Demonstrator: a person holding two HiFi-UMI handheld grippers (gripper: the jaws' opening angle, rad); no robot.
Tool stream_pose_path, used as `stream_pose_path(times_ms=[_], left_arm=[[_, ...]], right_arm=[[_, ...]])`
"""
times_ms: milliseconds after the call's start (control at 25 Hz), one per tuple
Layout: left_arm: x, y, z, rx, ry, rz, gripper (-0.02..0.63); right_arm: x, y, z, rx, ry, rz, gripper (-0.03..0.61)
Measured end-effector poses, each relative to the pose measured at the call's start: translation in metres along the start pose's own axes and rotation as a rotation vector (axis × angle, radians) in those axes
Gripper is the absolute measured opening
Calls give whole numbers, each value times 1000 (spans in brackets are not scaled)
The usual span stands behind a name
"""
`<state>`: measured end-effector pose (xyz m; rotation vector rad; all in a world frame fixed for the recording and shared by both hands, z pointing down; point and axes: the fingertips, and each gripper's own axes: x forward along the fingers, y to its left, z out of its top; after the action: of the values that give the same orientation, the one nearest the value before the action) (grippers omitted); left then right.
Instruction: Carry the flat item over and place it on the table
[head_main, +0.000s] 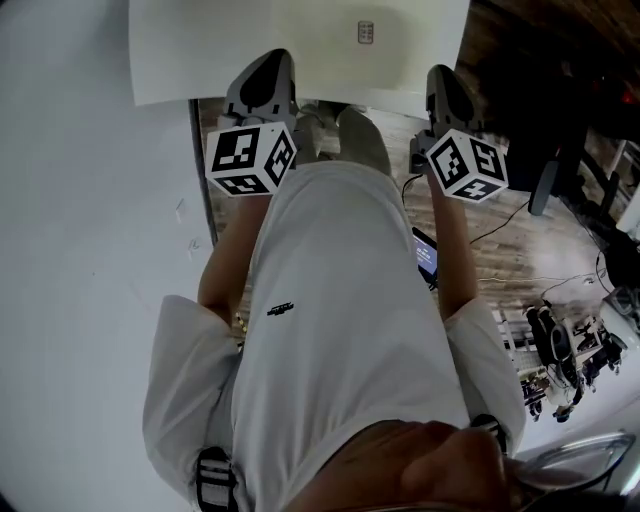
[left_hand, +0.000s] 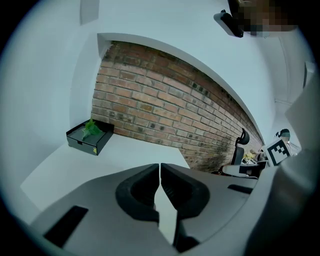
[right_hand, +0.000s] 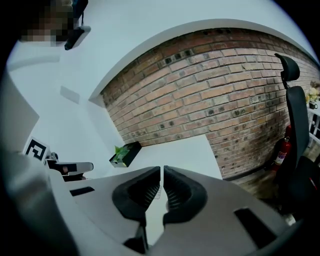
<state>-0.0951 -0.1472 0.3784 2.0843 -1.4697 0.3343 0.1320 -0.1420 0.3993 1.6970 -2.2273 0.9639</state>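
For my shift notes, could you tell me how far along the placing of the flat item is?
Done: the person stands at the white table. In hand: unclear; the left tool and right tool are shut, with only a white sliver between the jaws. Left: the table shows a black box but no clear flat item, so placing seems pending.

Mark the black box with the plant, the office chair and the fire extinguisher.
black box (right_hand: 130, 156), right gripper view, side wall.
office chair (right_hand: 296, 120), right gripper view, backrest.
fire extinguisher (right_hand: 283, 150), right gripper view, red body.
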Motion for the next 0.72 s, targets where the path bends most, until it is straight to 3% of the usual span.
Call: stream_pose_path(times_ms=[240,360,720], left_arm=[[-26,-20,19,6,-21,-31,28],[-38,-32,28,1,-30,-56,28],[-76,-85,59,29,-77,-226,28]], right_arm=[[-23,22,23,-22,-25,41,48],[-35,40,31,-24,-18,112,48],[-76,93,55,-143,-47,267,48]])
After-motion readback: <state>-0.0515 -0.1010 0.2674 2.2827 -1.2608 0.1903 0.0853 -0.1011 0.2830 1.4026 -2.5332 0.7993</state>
